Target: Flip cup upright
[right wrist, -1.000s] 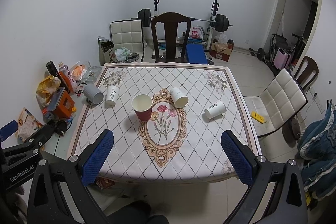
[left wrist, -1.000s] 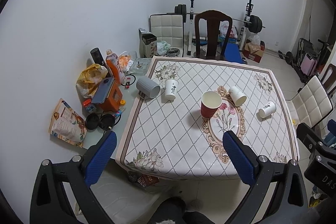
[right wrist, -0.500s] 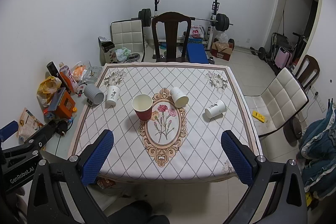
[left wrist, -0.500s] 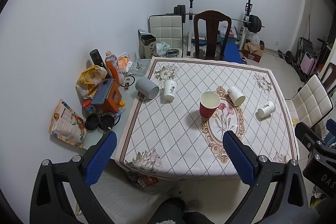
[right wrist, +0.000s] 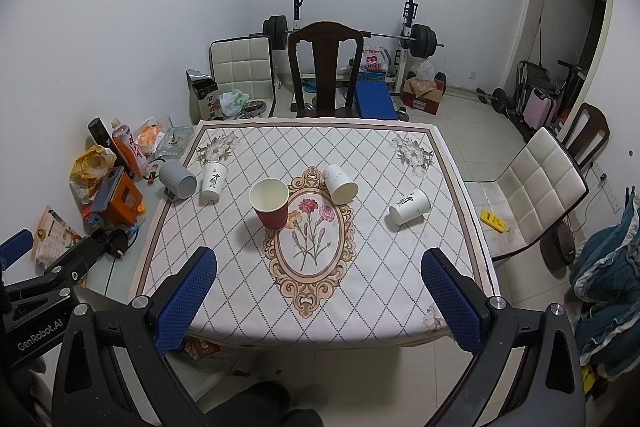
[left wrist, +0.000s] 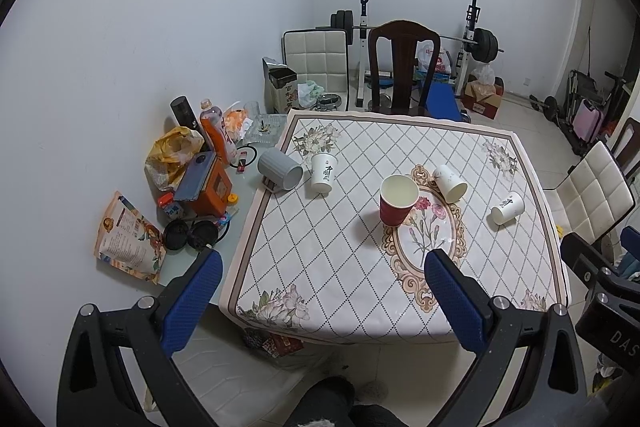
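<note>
At the table's 9 o'clock edge, taking the floral medallion (right wrist: 306,247) as the dial's centre and the wooden chair (right wrist: 325,67) as 12, a grey mug (right wrist: 178,180) lies on its side, mouth toward the camera. Just right of it a printed white cup (right wrist: 214,181) stands wide end up. Next, at about 10 o'clock and touching the medallion's border, the red cup (right wrist: 270,203) stands upright, mouth open to the ceiling. At 1 o'clock a plain white cup (right wrist: 340,183) lies tipped over, and at 3 o'clock another printed cup (right wrist: 410,211) lies on its side, well apart from the rest. Over the last second no cup has shifted; only the views have drifted a touch. The left gripper (left wrist: 322,259) and right gripper (right wrist: 319,257) both hang spread wide and empty off the 6 o'clock edge of the table (right wrist: 240,267). So, as I judge it, the tipped cups are yet to be stood up, though which one is meant I cannot tell.
</note>
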Action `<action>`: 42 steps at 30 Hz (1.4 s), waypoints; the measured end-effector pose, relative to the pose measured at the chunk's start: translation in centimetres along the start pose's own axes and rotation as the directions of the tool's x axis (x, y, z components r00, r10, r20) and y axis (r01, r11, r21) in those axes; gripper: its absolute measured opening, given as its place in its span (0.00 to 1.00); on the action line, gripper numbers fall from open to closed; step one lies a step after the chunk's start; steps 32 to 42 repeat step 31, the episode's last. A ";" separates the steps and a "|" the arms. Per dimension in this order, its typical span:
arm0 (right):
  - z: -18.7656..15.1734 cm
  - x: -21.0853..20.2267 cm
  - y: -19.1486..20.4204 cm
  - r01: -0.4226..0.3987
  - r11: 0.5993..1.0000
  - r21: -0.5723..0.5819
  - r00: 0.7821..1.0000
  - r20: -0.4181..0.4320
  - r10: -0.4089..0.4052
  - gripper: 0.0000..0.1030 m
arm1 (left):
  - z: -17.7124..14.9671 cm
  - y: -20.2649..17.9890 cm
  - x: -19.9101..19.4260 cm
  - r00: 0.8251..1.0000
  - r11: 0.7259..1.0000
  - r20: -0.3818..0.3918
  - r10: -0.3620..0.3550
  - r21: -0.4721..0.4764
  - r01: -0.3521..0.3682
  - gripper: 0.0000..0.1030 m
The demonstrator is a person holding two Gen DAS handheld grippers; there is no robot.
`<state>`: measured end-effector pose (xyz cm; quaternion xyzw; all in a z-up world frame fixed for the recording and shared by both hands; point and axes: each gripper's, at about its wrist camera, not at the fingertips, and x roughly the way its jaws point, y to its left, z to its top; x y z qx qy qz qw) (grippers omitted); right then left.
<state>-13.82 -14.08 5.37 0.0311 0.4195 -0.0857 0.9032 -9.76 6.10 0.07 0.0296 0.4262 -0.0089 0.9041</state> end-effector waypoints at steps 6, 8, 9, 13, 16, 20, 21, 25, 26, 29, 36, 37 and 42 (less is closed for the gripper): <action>0.1 0.0 0.0 0.002 1.000 0.001 1.000 0.001 -0.002 1.00 | 0.1 0.0 -0.2 1.000 1.000 0.003 0.001 0.001 -0.001 1.00; 0.1 0.0 0.0 -0.001 1.000 0.002 1.000 0.000 0.001 1.00 | 0.3 0.1 -0.2 1.000 1.000 0.004 0.001 0.001 -0.001 1.00; 0.0 0.0 0.0 0.000 1.000 0.002 1.000 0.001 0.000 1.00 | 0.4 0.1 -0.3 1.000 1.000 0.005 0.000 0.002 0.000 1.00; 0.0 0.0 0.0 0.000 1.000 0.001 1.000 0.001 0.000 1.00 | 0.4 0.1 -0.3 1.000 1.000 0.005 0.000 0.003 0.000 1.00; 0.0 0.0 0.0 -0.001 1.000 0.002 1.000 0.000 0.001 1.00 | 0.4 0.2 -0.3 1.000 1.000 0.004 0.000 0.005 0.000 1.00; 0.0 0.0 0.0 -0.002 1.000 0.003 1.000 0.001 0.002 1.00 | 0.4 0.2 -0.3 1.000 1.000 0.005 0.000 0.004 0.000 1.00; 0.0 -0.1 0.0 -0.002 1.000 0.003 1.000 0.001 0.002 1.00 | 0.3 0.1 -0.3 1.000 1.000 0.005 0.000 0.004 0.000 1.00; 0.0 0.0 0.1 -0.004 1.000 0.001 1.000 -0.001 0.004 1.00 | 0.3 0.1 -0.3 1.000 1.000 0.005 0.000 0.005 0.000 1.00; 0.0 -0.1 0.2 -0.003 1.000 0.000 1.000 -0.001 0.003 1.00 | 0.3 0.1 -0.3 1.000 1.000 0.005 0.000 0.005 0.000 1.00; 0.0 -0.1 0.3 -0.005 1.000 0.000 1.000 -0.001 0.005 1.00 | 0.6 0.4 -0.4 1.000 1.000 0.006 -0.001 0.006 0.001 1.00; 0.1 -0.1 0.4 -0.007 1.000 0.002 1.000 -0.001 0.007 1.00 | 0.6 0.4 -0.4 1.000 1.000 0.006 -0.003 0.008 0.002 1.00; 0.1 -0.1 0.4 -0.007 1.000 0.002 1.000 -0.001 0.007 1.00 | 0.6 0.4 -0.4 1.000 1.000 0.006 -0.003 0.008 0.002 1.00; 0.1 -0.1 0.4 -0.007 1.000 0.002 1.000 -0.001 0.007 1.00 | 0.6 0.4 -0.4 1.000 1.000 0.006 -0.003 0.008 0.002 1.00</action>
